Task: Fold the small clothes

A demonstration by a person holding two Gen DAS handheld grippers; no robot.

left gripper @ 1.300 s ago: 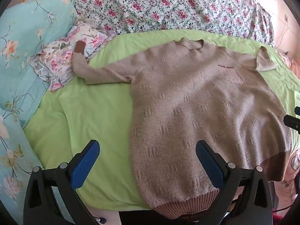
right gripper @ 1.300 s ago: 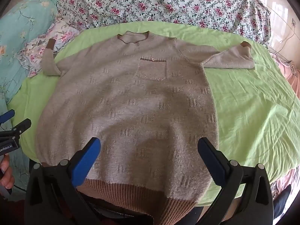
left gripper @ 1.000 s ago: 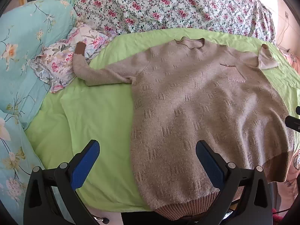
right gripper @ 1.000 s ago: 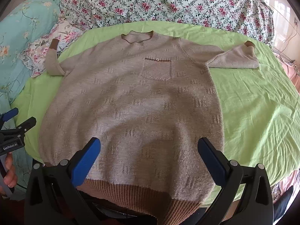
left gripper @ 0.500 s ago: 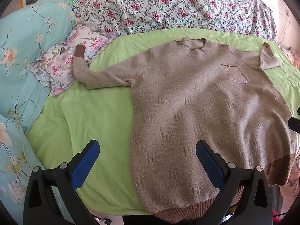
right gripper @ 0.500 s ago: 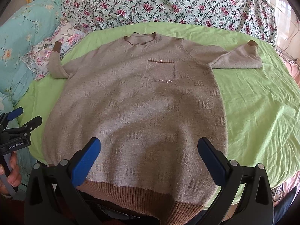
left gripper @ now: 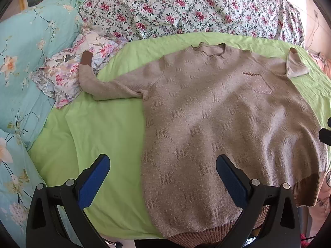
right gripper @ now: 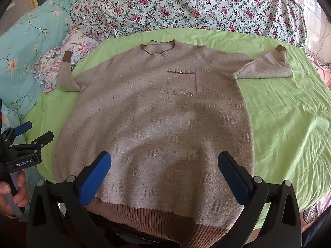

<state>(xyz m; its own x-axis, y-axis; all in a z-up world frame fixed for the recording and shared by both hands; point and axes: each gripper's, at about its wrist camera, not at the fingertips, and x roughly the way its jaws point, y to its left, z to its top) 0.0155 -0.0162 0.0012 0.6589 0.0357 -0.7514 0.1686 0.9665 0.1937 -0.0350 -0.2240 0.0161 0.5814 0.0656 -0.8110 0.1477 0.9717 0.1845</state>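
Left wrist view: The left gripper (left gripper: 162, 170) hovers with its fingers (left gripper: 94, 178) spread wide apart, gripping nothing. The sweater (left gripper: 227, 124) lies flat, front up, on the green sheet (left gripper: 103, 134) of the bed. The sweater's left edge runs between the two fingers; the right finger sits over the knit body, the left finger over bare sheet. The ribbed hem (left gripper: 206, 234) hangs at the near bed edge. One sleeve (left gripper: 107, 86) extends left, its brown cuff resting on a floral cloth (left gripper: 62, 76). A floral quilt (left gripper: 186, 6) lies at the far side.

Right wrist view: The right gripper (right gripper: 164, 172) also holds its fingers (right gripper: 232, 177) wide apart, gripping nothing. Both fingers sit over the lower body of the sweater (right gripper: 155, 113), just above the hem (right gripper: 149, 215). The chest pocket (right gripper: 181, 82) lies far of the fingers. The other sleeve (right gripper: 264, 67) extends right on the sheet (right gripper: 289, 124). The left gripper (right gripper: 31, 136) appears at the left edge, held by a hand (right gripper: 14, 194), beside the sweater's left edge.
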